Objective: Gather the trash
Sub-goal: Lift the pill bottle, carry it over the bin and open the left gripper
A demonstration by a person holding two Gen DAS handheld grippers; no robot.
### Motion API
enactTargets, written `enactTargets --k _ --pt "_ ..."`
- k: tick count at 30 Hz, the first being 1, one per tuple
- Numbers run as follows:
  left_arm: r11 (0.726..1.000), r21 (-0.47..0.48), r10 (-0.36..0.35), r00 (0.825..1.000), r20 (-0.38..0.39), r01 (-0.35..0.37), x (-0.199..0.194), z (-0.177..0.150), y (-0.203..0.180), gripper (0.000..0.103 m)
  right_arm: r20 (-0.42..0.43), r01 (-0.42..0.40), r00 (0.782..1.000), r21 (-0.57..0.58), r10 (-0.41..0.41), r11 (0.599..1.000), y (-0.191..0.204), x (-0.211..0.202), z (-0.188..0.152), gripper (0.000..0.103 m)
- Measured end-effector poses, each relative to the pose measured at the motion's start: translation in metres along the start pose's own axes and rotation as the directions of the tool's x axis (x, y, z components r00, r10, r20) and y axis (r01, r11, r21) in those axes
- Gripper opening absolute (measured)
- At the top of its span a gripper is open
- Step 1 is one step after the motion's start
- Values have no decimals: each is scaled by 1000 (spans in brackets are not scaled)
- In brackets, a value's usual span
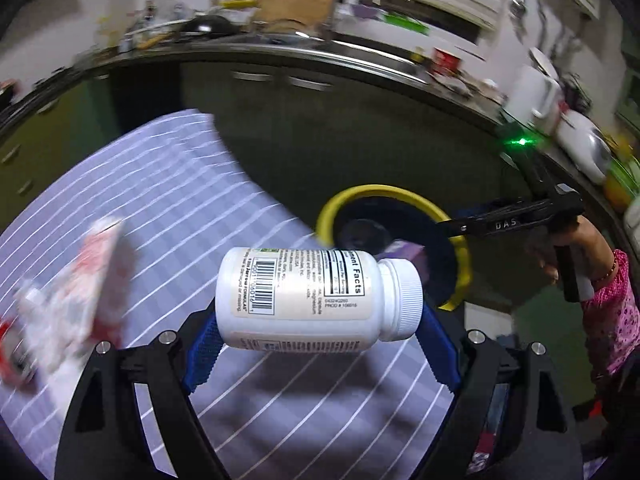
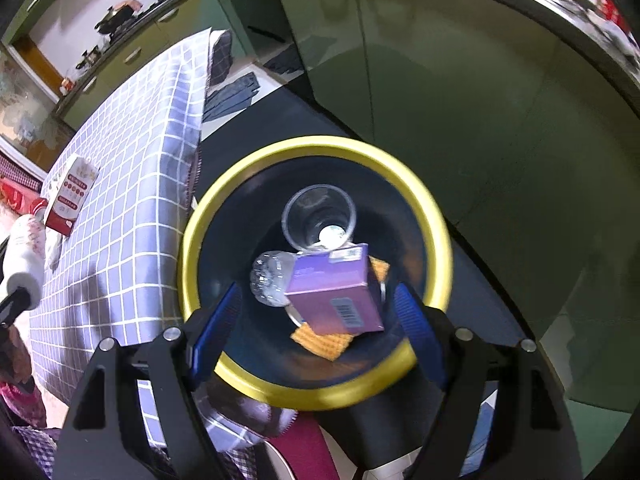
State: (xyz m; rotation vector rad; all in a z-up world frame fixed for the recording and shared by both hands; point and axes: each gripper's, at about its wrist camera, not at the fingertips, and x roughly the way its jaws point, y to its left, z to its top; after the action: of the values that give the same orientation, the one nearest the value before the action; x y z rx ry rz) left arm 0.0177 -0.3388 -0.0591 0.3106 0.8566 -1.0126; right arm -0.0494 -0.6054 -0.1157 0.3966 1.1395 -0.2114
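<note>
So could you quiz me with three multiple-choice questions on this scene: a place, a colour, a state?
1. Where is the purple box?
A. in the bin
B. on the table
C. on the counter

2. What colour is the bin's rim?
A. red
B. yellow
C. white

3. The left tongs are:
A. empty
B. holding a cup
C. holding a white bottle

Answers:
1 A: it lies among the trash inside.
2 B: the ring is yellow.
3 C: the bottle sits sideways between the blue pads.

Both wrist cams angled down, close; shared yellow-rimmed bin (image 1: 400,196) (image 2: 320,144), checked tablecloth (image 1: 160,184) (image 2: 132,184).
</note>
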Motion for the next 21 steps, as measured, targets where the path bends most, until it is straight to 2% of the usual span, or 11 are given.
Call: enactTargets --k 5,9,14,17,21 --pt "990 109 -87 994 -59 93 57 37 -46 84 14 8 1000 39 -8 999 -25 -8 -8 75" --pt "977 173 -105 989 -108 123 102 56 -77 84 12 18 1000 70 -19 997 -41 -10 -12 75" --pt "975 179 -108 984 -139 132 145 70 -92 84 7 37 999 113 -38 993 -59 -10 -15 75" --pt "981 159 -87 987 -135 109 156 79 -89 85 7 37 999 131 -39 991 -62 -11 -16 77" --pt "985 128 -105 992 -77 114 128 78 -73 93 2 35 999 118 -36 992 -57 -9 -14 77"
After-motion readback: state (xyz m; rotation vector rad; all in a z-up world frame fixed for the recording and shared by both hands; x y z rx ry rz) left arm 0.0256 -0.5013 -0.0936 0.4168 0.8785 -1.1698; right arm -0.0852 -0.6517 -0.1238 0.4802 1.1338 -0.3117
